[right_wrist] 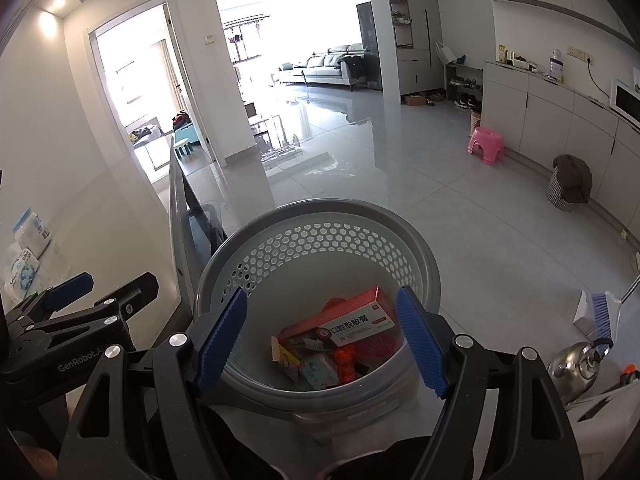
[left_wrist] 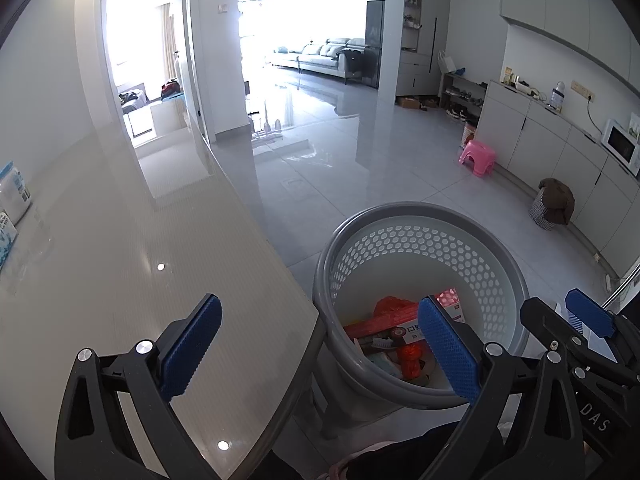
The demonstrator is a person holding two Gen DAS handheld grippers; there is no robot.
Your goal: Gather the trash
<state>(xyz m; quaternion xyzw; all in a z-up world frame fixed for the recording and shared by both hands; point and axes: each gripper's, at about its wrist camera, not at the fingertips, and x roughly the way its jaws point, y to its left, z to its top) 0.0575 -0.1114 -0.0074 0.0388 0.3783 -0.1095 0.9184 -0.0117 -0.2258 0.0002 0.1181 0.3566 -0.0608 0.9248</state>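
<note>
A round grey perforated basket point(right_wrist: 320, 206) stands on the floor beside the table. It holds trash: a pink toothpaste box point(right_wrist: 344, 320), an orange bottle point(right_wrist: 346, 362), a toothbrush and small packets. My right gripper point(right_wrist: 320, 342) hovers above the basket's near side, open, with nothing between its blue pads. In the left wrist view my left gripper point(left_wrist: 320, 346) is open and empty too. It straddles the table corner point(left_wrist: 304, 320) and the basket rim point(left_wrist: 400, 210). The pink box point(left_wrist: 384, 326) shows past its right pad. The right gripper point(left_wrist: 560, 312) shows at the right edge.
The glossy table point(left_wrist: 120, 240) carries tissue packs point(left_wrist: 12, 192) at its far left. A pink stool point(left_wrist: 478, 156), a cloth-covered bin point(left_wrist: 554, 204) and cabinets with a microwave point(left_wrist: 620, 144) line the right wall. A kettle point(right_wrist: 576, 364) and a broom point(right_wrist: 600, 316) sit at the right.
</note>
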